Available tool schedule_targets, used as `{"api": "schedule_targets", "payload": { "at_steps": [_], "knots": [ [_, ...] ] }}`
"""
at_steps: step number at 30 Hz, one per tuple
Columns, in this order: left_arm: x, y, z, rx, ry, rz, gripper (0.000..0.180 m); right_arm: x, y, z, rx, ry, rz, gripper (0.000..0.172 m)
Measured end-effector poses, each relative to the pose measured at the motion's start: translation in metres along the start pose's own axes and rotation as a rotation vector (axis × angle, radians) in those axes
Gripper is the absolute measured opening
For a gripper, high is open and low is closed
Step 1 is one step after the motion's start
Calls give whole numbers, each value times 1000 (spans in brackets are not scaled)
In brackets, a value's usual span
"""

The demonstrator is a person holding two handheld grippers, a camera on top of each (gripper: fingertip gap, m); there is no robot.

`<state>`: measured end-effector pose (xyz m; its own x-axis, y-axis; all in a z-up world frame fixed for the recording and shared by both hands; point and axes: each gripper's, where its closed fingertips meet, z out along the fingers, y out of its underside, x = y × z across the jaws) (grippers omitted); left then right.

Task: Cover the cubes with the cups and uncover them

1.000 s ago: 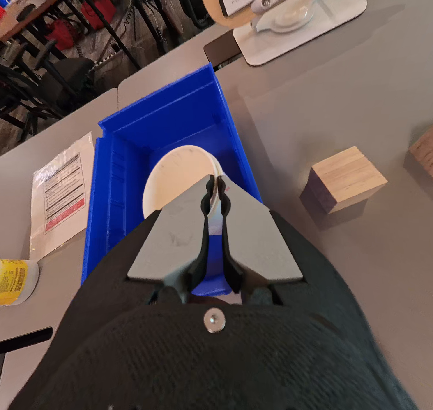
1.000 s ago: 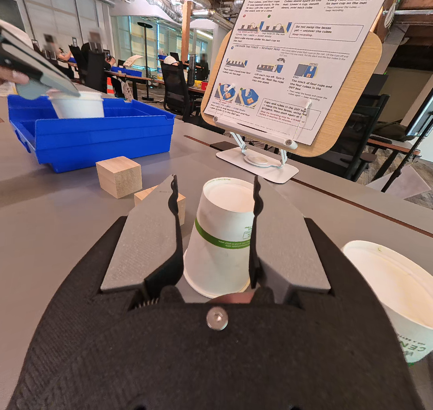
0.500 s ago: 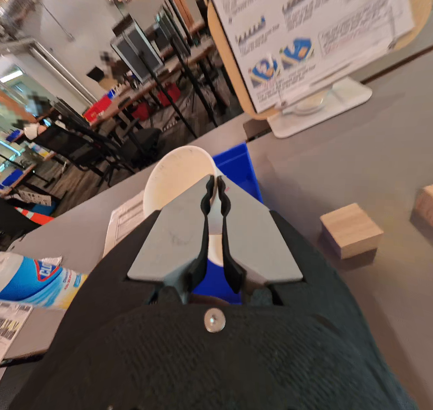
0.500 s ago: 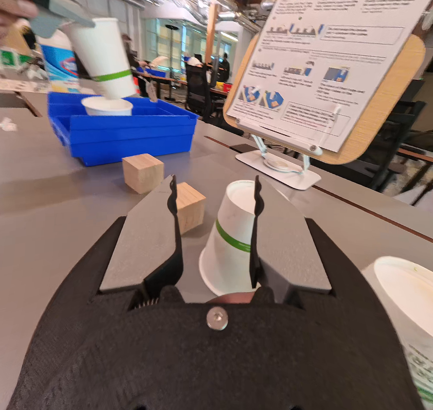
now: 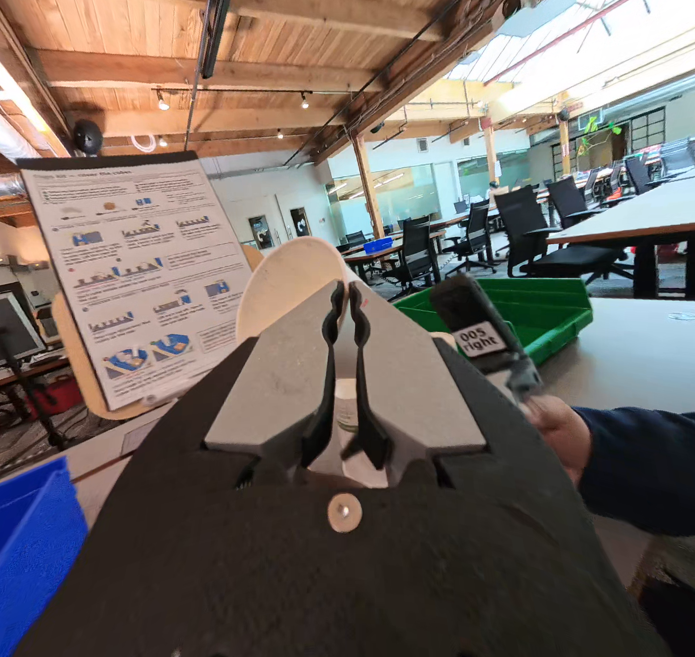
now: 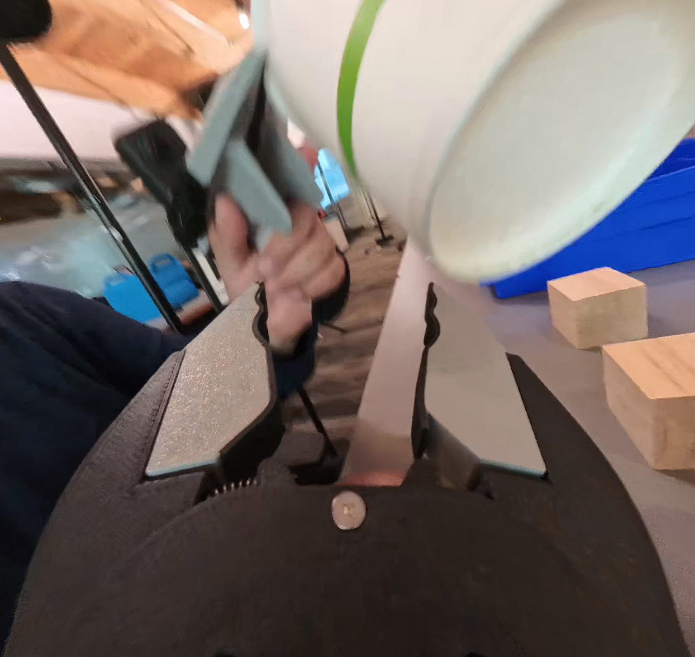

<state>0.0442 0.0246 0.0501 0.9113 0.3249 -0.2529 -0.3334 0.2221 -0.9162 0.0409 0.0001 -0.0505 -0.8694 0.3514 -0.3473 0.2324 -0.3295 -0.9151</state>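
Since the earlier frames the left tongs (image 5: pixel 346 293) have swung up from the blue bin (image 5: pixel 34 548) and tipped the cup (image 5: pixel 289 285) on its side; the right tongs (image 6: pixel 346 300) have widened and left their cup.

Left tongs pinch the white cup's rim, one finger inside. Right tongs spread, nothing between them.

Hidden: the cup's base behind the left tongs; the right view is motion-blurred. At 9 o'clock, a hand (image 6: pixel 278 263).

Count: one cup, two cubes (image 6: pixel 598 306) at 3 o'clock, one green bin (image 5: pixel 541 323).

Grey table (image 6: pixel 526 338); open office, wood-beam ceiling.
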Motion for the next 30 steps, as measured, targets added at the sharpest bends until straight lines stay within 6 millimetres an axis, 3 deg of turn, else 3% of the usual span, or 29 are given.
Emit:
{"api": "schedule_targets", "payload": {
  "at_steps": [4, 7, 13, 15, 21, 25, 28, 30],
  "knots": [
    [37, 35, -5, -10, 25, -48, 1, 9, -37, -25, 201, -27, 133, 90],
    [54, 66, -8, -98, 96, -118, 2, 16, -54, -39, 302, -13, 172, 95],
    [84, 140, -20, -392, 313, -108, 1, 26, -46, -33, 257, 55, 166, 103],
    [86, 157, -25, -464, 336, -62, 0, 27, -41, -32, 220, 63, 135, 87],
    [58, 169, -27, -499, 224, -5, 0, 41, -39, -33, 172, 257, -76, 85],
    [6, 177, -35, -512, 23, 166, 0, 62, -49, -29, 182, 446, -249, 85],
    [-36, 191, -46, -580, -133, 352, 0, 93, -52, -19, 204, 594, -238, 85],
    [-51, 198, -49, -612, -182, 431, 0, 110, -53, -7, 217, 656, -226, 85]
  ]
}}
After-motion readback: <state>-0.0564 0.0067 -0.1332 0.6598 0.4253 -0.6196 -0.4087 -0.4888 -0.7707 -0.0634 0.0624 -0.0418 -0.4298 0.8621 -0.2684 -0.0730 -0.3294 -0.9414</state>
